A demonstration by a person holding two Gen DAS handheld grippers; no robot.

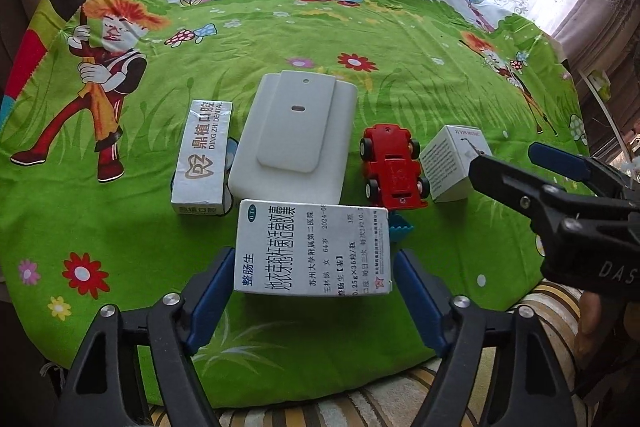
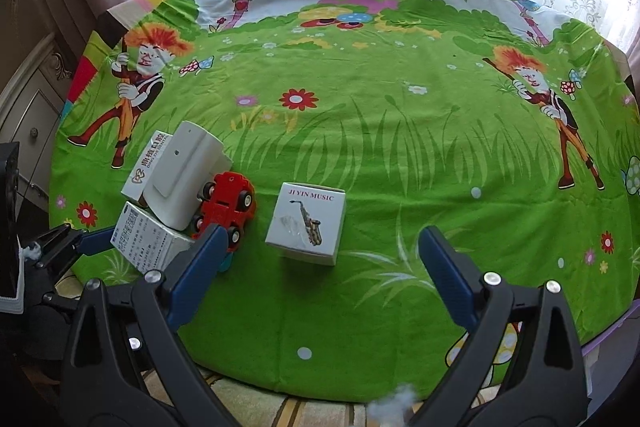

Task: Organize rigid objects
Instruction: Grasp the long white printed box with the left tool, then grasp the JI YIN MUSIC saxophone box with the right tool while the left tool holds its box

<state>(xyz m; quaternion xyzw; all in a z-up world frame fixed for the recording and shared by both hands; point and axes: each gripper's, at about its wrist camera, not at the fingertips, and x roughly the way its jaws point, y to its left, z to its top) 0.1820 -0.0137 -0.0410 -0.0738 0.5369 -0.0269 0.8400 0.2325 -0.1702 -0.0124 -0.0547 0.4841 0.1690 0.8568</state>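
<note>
- Judging by the layout, the sorting looks mostly done: four things sit packed together in a tight group, leaving one stray
- The medicine box (image 1: pixel 312 251) lies between the blue pads of the left gripper (image 1: pixel 314 291), at 6 o'clock of the cluster; its jaws stand wider than the box with a gap on each side, so nothing is gripped
- Just past it at 12 o'clock lies the white plastic casing (image 1: pixel 294 139), with the Ding Zhi Dental box (image 1: pixel 202 157) alongside at 9 o'clock and the red toy car (image 1: pixel 392 167), wheels up, at 3 o'clock
- The Ji Yin Music box (image 2: pixel 306 223) stands a little apart from the car, at 3 o'clock of the group; it seems the piece left to bring in
- The right gripper (image 2: pixel 318 263) hovers near that box at its 6 o'clock, jaws spread wide and empty
- A small teal object (image 1: pixel 400 229) peeks out beside the medicine box under the car; what it is I cannot tell
- The cartoon tablecloth (image 2: pixel 400 131) is bare elsewhere; the overturned car is the nearest obstacle to sliding the music box inward
</note>
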